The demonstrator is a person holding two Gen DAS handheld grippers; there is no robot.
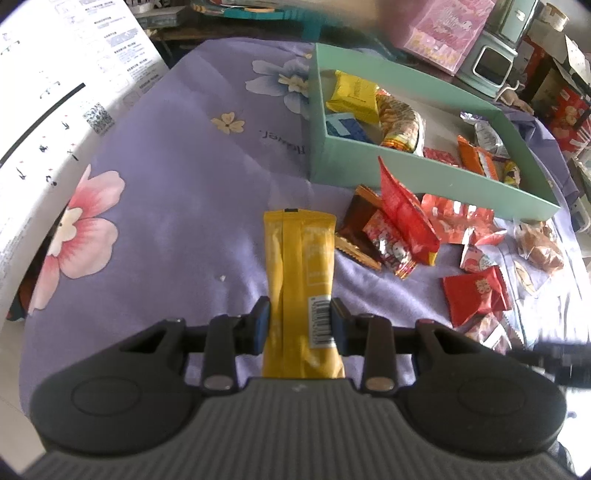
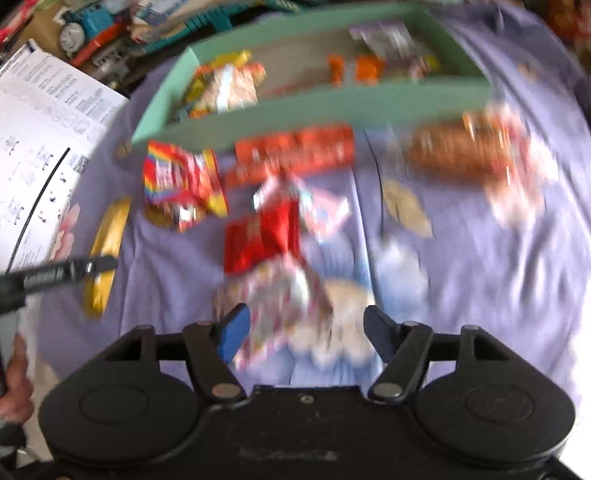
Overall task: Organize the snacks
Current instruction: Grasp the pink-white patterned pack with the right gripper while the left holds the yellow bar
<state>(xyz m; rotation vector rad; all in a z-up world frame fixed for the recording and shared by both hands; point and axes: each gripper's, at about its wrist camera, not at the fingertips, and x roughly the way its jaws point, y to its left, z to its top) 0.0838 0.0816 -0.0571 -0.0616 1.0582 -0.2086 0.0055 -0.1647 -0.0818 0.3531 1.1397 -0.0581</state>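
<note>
My left gripper (image 1: 300,321) is shut on a long yellow snack bar (image 1: 301,266) and holds it lengthwise above the purple floral cloth (image 1: 184,192). The bar also shows in the right wrist view (image 2: 105,254), pinched by the left gripper's fingers (image 2: 96,266). A mint green box (image 1: 417,173) up and to the right holds several snacks, among them a yellow packet (image 1: 352,96). My right gripper (image 2: 306,332) is open over a pink-and-white wrapped snack (image 2: 288,295) lying on the cloth. That view is blurred by motion. The green box (image 2: 295,110) lies ahead of it.
Loose red and orange packets (image 1: 406,221) lie in a pile before the box, with a red square packet (image 1: 476,295) nearer. A white printed sheet (image 1: 44,129) lies at the left. Boxes and toys crowd the far edge (image 1: 450,33). A brown wrapped snack (image 2: 461,147) lies at right.
</note>
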